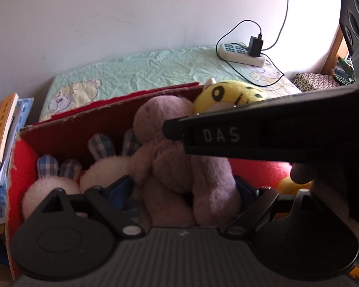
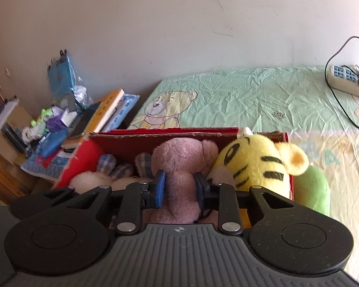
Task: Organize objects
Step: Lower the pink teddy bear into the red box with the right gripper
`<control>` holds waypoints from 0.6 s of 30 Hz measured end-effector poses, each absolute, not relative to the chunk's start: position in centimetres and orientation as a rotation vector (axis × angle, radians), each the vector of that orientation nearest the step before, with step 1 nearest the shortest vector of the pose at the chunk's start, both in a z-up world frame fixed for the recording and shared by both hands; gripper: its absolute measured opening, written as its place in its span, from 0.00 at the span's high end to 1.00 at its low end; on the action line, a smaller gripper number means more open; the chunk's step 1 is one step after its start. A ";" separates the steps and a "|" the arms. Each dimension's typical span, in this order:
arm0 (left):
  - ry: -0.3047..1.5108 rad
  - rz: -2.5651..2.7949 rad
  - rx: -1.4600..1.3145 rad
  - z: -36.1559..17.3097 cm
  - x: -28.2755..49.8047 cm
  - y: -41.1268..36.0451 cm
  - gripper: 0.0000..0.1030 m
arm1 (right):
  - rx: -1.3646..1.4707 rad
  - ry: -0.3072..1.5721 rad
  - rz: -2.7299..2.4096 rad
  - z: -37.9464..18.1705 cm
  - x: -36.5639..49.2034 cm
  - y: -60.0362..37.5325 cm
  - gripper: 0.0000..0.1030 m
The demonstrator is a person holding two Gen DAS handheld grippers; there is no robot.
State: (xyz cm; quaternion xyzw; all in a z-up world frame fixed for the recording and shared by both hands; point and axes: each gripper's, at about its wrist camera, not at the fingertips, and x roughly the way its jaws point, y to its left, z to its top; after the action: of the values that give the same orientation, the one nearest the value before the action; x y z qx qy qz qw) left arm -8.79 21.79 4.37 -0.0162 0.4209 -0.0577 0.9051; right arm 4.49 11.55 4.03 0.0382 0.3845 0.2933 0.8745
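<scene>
In the red box (image 2: 155, 136), right jaws pinch the pink bear (image 2: 182, 165); left jaws seemingly open around it.

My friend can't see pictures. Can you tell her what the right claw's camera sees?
The right claw is squeezing a pinkish-purple teddy bear sitting in a red cardboard box on a bed. A yellow tiger toy sits to the bear's right and white bunnies with checked ears lie to its left. Books and clutter are piled left of the bed.
</scene>
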 end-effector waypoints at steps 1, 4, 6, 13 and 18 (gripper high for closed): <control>0.873 -0.124 -0.043 4.4 -8.7 22.0 0.15 | 0.075 0.806 0.619 3.9 4.7 11.5 0.72; 0.888 -0.133 -0.042 4.4 -8.5 22.0 0.14 | 0.027 0.803 0.644 3.8 4.4 11.6 0.72; 0.892 -0.133 -0.022 4.3 -8.7 21.7 0.14 | 0.010 0.803 0.655 3.7 4.0 11.5 0.72; 0.899 -0.128 -0.008 4.2 -9.1 21.5 0.14 | 0.045 0.812 0.680 3.4 3.4 10.9 0.72; 0.907 -0.118 -0.007 4.3 -8.8 21.4 0.14 | 0.155 0.805 0.662 3.7 3.3 9.7 0.70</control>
State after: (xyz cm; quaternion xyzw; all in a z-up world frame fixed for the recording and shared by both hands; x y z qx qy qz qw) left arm -8.83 21.41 4.28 -0.0033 0.4380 -0.0568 0.8972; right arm 3.30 9.70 3.69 0.0742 0.3842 0.3158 0.8644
